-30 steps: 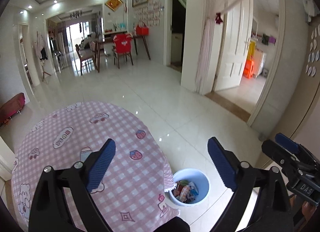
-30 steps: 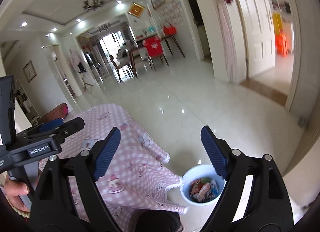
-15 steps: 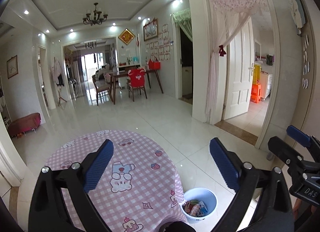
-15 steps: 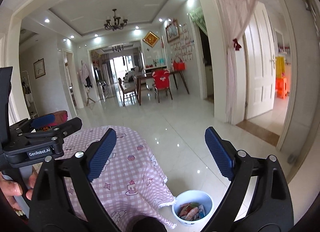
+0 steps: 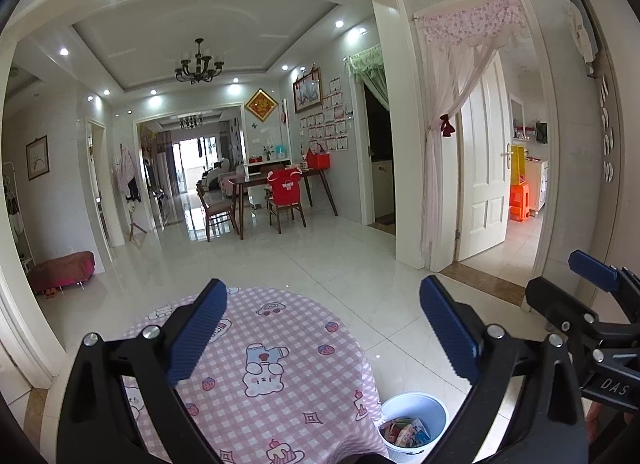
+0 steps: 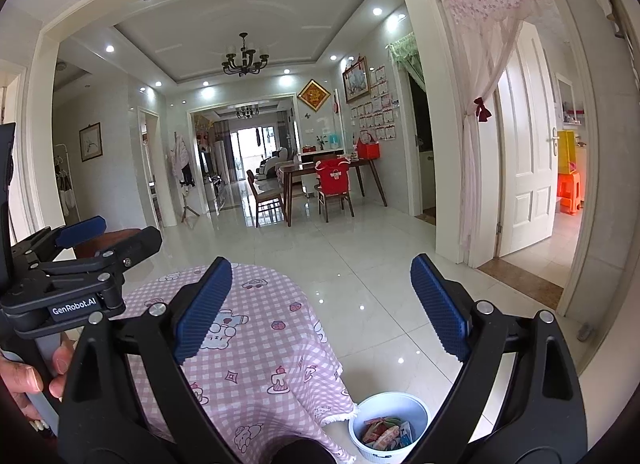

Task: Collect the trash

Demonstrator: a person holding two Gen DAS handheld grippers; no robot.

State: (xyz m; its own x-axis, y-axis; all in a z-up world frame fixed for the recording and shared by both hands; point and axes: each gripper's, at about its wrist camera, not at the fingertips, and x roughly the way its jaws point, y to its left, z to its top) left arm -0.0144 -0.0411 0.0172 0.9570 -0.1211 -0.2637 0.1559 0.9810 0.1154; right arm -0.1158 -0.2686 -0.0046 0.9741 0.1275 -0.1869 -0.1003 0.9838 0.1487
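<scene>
Glossy white floor tiles (image 5: 340, 264) run from the foreground back to a dining table (image 5: 276, 179) with wooden chairs, one draped in red (image 5: 285, 188); a chandelier (image 5: 199, 68) hangs from the recessed ceiling, and at right a white door (image 5: 482, 183) stands behind a tied pink curtain (image 5: 452, 75).

Close in, a round desk (image 5: 280, 328) under a pink checked cloth with cartoon prints fills the lower middle; its near edge is cut off by the frame and partly covered by the gripper bodies. Just beside the desk on the floor stands a pale blue bin (image 5: 416, 408) — the trash (image 5: 404, 430), coloured wrappers, lies inside it; what the wrappers are is too small to make out, and the bin's near wall is cropped in the left wrist view. In the right wrist view the cloth's fringe hangs just beside the bin's rim.

The left gripper (image 5: 320, 328) has its blue ribbed fingers (image 5: 196, 328) spread wide with nothing between them; the right gripper (image 6: 320, 300) is likewise wide apart and holds nothing, its jaws having just been opening. Each shows at the edge of the other's view; a hand (image 6: 28, 378) grips the left gripper's handle — only fingertips show; the rest is cut off.
</scene>
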